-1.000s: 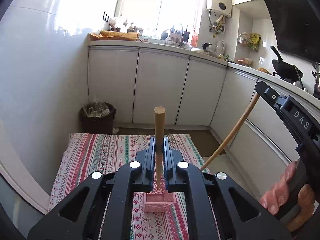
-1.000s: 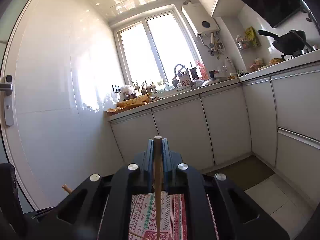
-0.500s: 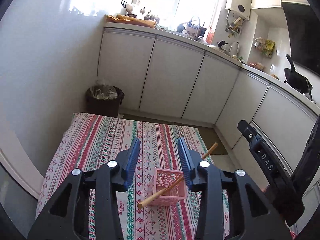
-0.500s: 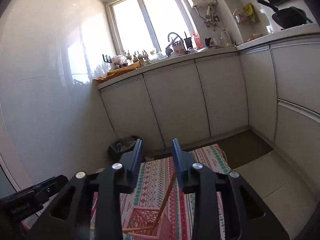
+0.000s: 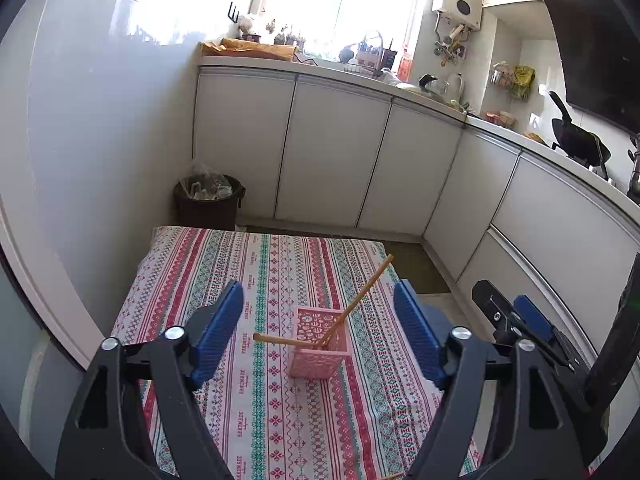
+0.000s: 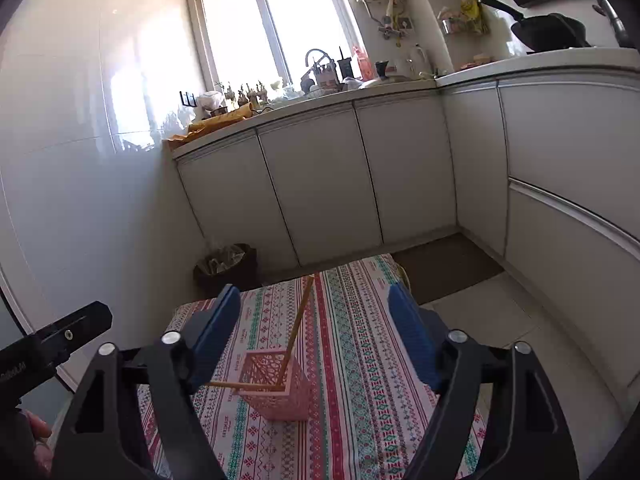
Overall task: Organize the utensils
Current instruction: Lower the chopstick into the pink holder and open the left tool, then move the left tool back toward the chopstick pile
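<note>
A pink lattice basket (image 5: 320,344) stands on the patterned tablecloth (image 5: 280,420); it also shows in the right wrist view (image 6: 280,388). Two wooden chopsticks stand in it: one chopstick (image 5: 362,294) leans up to the far right, the other chopstick (image 5: 280,340) lies low, pointing left over the rim. They show in the right wrist view as an upright stick (image 6: 297,324) and a low stick (image 6: 240,386). My left gripper (image 5: 320,336) is open and empty above the basket. My right gripper (image 6: 314,336) is open and empty too.
A dark trash bin (image 5: 208,202) stands on the floor beyond the table's far left corner. White kitchen cabinets (image 5: 332,160) run along the back and right. A white wall (image 5: 80,140) borders the table's left side. The right gripper's body (image 5: 520,320) sits off the table's right edge.
Both grippers were shut on a chopstick each, then opened and drew back. Both chopsticks now rest in the pink basket.
</note>
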Motion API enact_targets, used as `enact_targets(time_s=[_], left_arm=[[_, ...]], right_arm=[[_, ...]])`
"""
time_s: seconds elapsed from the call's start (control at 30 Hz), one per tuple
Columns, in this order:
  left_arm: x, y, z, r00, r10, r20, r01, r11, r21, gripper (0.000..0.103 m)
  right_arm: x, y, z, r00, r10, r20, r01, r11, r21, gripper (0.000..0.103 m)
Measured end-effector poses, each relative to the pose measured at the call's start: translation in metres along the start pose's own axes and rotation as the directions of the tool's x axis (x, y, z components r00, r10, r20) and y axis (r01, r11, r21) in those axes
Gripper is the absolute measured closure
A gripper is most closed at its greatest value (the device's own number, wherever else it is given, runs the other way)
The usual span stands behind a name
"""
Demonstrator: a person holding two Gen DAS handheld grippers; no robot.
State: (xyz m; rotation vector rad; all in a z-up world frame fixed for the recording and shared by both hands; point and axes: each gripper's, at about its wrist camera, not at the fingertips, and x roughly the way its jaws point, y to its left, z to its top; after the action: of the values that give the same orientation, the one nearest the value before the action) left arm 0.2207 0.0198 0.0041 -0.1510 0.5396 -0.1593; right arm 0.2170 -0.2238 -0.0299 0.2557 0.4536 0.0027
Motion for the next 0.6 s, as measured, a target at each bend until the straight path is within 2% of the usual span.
enact_targets(time_s=[0.07,0.13,0.2,0.33,0.4,0.5,0.57,0.6], left_arm=[[-0.001,-0.006,-0.005,0.999,0.003,-0.038,-0.003,1.0,0.026,0.008],[0.0,-0.01,-0.012,0.998,0.006,-0.067,-0.003,0.999,0.048,0.007],[0.004,-0.015,-0.02,0.993,0.001,-0.115,0.008,0.997,0.075,0.007],[0.02,-0.027,-0.044,0.967,-0.012,-0.254,0.058,0.983,0.176,0.007],[0.03,-0.038,-0.061,0.944,-0.006,-0.328,0.092,0.965,0.246,0.007],[0.045,-0.055,-0.09,0.899,0.029,-0.437,0.14,0.927,0.349,0.007],[0.055,-0.067,-0.112,0.864,0.044,-0.502,0.188,0.897,0.401,0.007],[0.062,-0.074,-0.126,0.839,0.058,-0.54,0.215,0.878,0.428,0.007]], right_arm=[[-0.007,-0.01,-0.009,0.998,-0.048,-0.05,0.048,0.999,-0.001,0.007],[-0.012,-0.024,-0.022,0.987,-0.097,-0.124,0.098,0.995,0.003,0.007],[-0.018,-0.042,-0.039,0.966,-0.148,-0.21,0.15,0.989,-0.007,0.007],[-0.029,-0.079,-0.078,0.91,-0.197,-0.364,0.206,0.978,-0.014,0.007],[-0.036,-0.093,-0.095,0.876,-0.191,-0.444,0.213,0.977,0.001,0.007],[-0.045,-0.107,-0.11,0.841,-0.156,-0.518,0.21,0.977,0.047,0.007],[-0.051,-0.114,-0.115,0.829,-0.144,-0.54,0.212,0.975,0.066,0.007],[-0.054,-0.117,-0.118,0.826,-0.141,-0.545,0.215,0.974,0.074,0.007]])
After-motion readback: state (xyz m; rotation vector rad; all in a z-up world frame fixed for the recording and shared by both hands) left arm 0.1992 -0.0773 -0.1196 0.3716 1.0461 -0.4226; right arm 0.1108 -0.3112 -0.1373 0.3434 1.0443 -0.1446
